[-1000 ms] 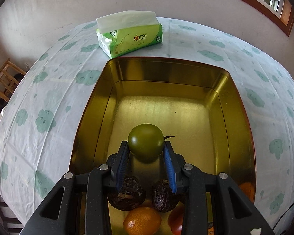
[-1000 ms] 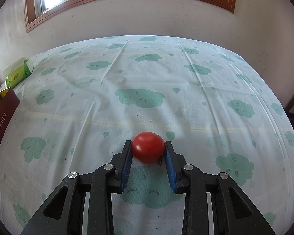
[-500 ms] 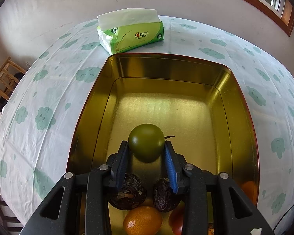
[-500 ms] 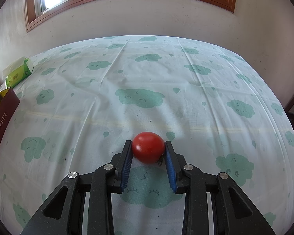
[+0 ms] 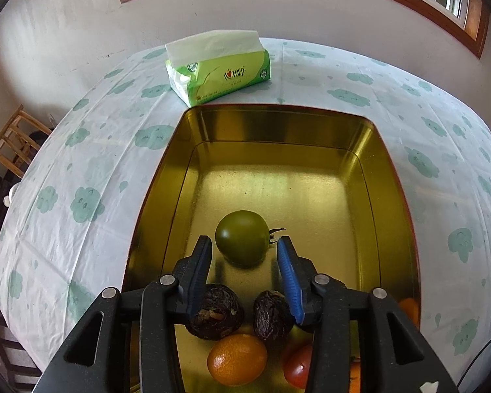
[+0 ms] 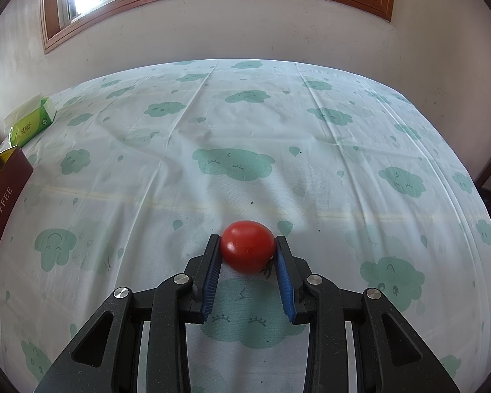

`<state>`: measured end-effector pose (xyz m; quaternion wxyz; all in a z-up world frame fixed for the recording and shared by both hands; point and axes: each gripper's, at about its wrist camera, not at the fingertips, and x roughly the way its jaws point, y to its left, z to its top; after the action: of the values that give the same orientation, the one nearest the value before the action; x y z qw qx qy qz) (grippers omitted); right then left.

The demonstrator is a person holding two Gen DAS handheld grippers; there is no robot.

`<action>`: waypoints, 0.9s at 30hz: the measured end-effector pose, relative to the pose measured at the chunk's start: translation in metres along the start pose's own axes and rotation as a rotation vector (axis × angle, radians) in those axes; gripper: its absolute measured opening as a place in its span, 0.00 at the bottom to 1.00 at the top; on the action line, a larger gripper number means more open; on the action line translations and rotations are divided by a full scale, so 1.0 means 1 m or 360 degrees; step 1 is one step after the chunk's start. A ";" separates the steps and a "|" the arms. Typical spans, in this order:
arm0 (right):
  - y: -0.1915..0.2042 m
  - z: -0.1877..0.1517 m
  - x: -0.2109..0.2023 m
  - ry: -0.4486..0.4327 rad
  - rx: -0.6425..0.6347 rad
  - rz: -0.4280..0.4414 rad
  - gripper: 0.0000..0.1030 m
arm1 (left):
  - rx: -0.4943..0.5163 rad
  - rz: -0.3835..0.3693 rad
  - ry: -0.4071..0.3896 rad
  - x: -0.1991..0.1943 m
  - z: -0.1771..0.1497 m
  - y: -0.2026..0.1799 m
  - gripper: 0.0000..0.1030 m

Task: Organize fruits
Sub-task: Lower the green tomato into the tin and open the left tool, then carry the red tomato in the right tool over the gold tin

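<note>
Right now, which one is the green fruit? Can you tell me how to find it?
Look in the big shiny gold metal tin on the cloud-patterned tablecloth. The smooth round green tomato sits on its floor, just beyond two wrinkly dark brown fruits. It is the only green one; its neighbours are brown, orange or red.

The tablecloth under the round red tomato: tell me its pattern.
Pale tablecloth printed with green smiling clouds and droplets; clearest in the right wrist view.

Tomato [image 5: 241, 237] in tin [image 5: 396, 196], before tissues [image 5: 219, 65].
</note>
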<state>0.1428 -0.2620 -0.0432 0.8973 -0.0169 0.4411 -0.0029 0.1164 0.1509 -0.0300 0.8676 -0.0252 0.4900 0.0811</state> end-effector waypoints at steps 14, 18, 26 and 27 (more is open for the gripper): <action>0.000 0.000 0.000 0.0000 -0.0002 -0.0002 0.33 | -0.0059 -0.0008 -0.0161 -0.054 -0.013 0.000 0.52; 0.000 0.000 0.000 0.0000 -0.0005 -0.0006 0.33 | -0.0068 -0.0007 -0.0192 -0.066 -0.020 0.003 0.58; 0.001 0.001 -0.001 0.0000 -0.0004 -0.0007 0.32 | -0.0101 0.0029 -0.0204 -0.077 -0.037 0.017 0.65; 0.000 0.001 -0.001 0.0000 -0.0002 -0.0009 0.32 | -0.0102 0.0037 -0.0201 -0.077 -0.040 0.019 0.66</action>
<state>0.1429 -0.2618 -0.0421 0.8972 -0.0185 0.4411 -0.0052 0.0406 0.1560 0.0157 0.8946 -0.0420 0.4316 0.1081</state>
